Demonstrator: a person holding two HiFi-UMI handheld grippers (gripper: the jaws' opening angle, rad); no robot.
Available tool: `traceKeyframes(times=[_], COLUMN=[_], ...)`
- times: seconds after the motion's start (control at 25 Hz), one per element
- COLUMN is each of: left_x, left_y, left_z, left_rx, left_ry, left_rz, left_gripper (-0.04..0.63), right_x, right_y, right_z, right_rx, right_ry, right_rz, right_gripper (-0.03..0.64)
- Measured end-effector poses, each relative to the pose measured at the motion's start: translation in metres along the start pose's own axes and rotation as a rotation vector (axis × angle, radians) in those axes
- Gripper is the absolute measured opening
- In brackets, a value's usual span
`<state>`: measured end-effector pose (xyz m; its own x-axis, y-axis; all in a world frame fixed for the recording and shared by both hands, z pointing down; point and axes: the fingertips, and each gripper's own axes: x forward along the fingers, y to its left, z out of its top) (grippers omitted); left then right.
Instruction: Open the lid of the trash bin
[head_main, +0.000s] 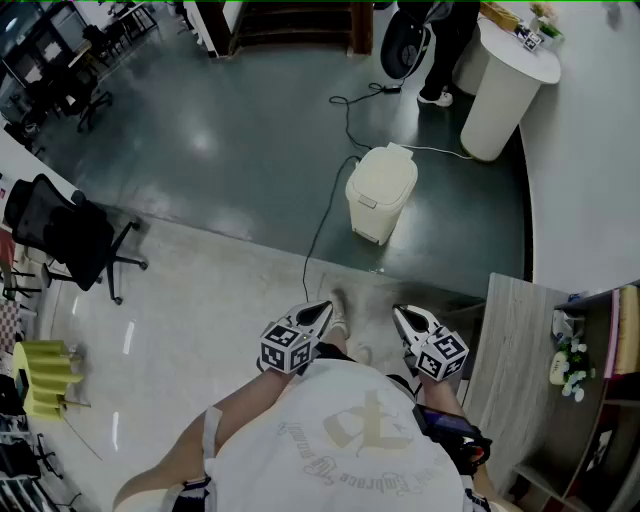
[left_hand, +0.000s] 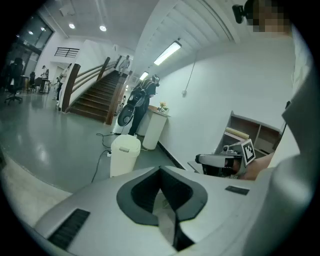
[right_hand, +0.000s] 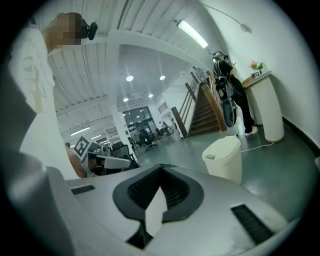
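Observation:
The cream trash bin (head_main: 381, 192) stands on the dark floor ahead of me with its lid down. It also shows in the left gripper view as the bin (left_hand: 125, 154) and in the right gripper view as the bin (right_hand: 224, 158). My left gripper (head_main: 320, 310) and right gripper (head_main: 402, 314) are held close to my body, side by side, well short of the bin. Both point toward it. In each gripper view the jaws meet at the tip with nothing between them: left gripper (left_hand: 160, 168), right gripper (right_hand: 161, 166).
A black cable (head_main: 325, 215) runs across the floor past the bin's left side. A white round counter (head_main: 505, 85) and a standing person (head_main: 445, 50) are behind it. A wooden desk (head_main: 510, 370) is at my right, and a black office chair (head_main: 70, 235) at far left.

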<state>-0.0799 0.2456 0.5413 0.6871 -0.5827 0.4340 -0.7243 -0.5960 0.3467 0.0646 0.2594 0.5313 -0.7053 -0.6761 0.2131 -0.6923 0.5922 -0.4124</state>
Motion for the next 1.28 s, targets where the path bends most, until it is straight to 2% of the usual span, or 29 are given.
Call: traceKeyframes(times=[0.44, 0.8, 1.08, 1.28], left_x=[0.012, 0.010, 0.005, 0.007], left_y=[-0.001, 0.002, 0.006, 0.007], left_z=[0.010, 0.006, 0.005, 0.006], left_rx=[0.022, 0.016, 0.005, -0.001], left_ry=[0.000, 0.007, -0.007, -0.010], left_rz=[-0.002, 0.024, 0.043, 0.045], left_gripper=[0.014, 0.014, 0.014, 0.014], right_x=[0.002, 0.006, 0.011, 0.011], right_y=[-0.005, -0.008, -0.003, -0.006], right_z=[0.019, 0.017, 0.015, 0.017], right_rx=[0.020, 0.015, 0.003, 0.008], right_ry=[-0.046, -0.041, -0.029, -0.017], right_rz=[0.022, 0.021, 0.069, 0.066], right_gripper=[0.005, 0.006, 0.005, 0.003])
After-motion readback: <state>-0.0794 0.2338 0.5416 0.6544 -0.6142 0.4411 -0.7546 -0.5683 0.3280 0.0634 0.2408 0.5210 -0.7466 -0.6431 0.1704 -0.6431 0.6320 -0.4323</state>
